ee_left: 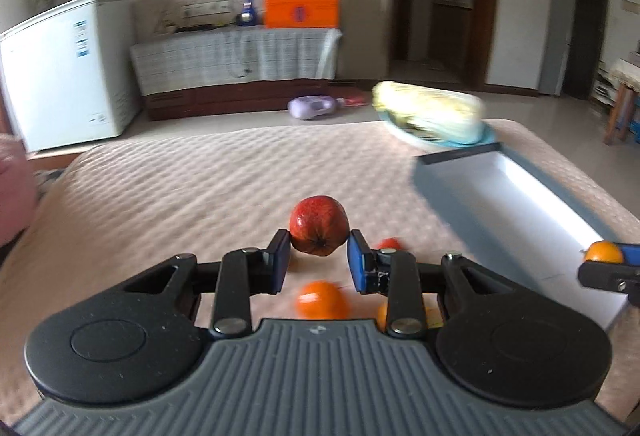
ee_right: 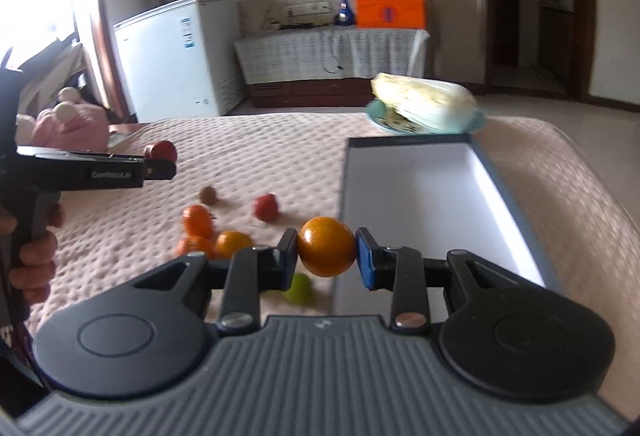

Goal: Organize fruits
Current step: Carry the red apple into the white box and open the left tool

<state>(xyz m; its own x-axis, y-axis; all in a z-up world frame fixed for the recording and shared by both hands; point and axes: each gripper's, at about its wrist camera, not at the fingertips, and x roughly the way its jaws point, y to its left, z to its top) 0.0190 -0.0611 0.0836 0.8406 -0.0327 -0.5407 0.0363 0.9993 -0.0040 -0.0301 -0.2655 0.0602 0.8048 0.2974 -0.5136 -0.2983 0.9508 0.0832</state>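
Loose oranges [ee_right: 197, 221] and a small red fruit [ee_right: 265, 207] scattered on the quilted pink bedspread [ee_left: 180, 176] beside the white tray [ee_right: 420, 196] — left gripper [ee_left: 319, 232] clamps a glossy red apple [ee_left: 319, 230], right gripper [ee_right: 326, 247] a smooth round orange [ee_right: 326, 246], both lifted.

Glossy orange [ee_right: 326, 246], quilted cloth bedspread [ee_right: 280, 140]

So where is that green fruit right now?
In the right wrist view the green fruit lies on the pink bedspread, just below the right claw and its orange, beside the near left corner of the white tray.
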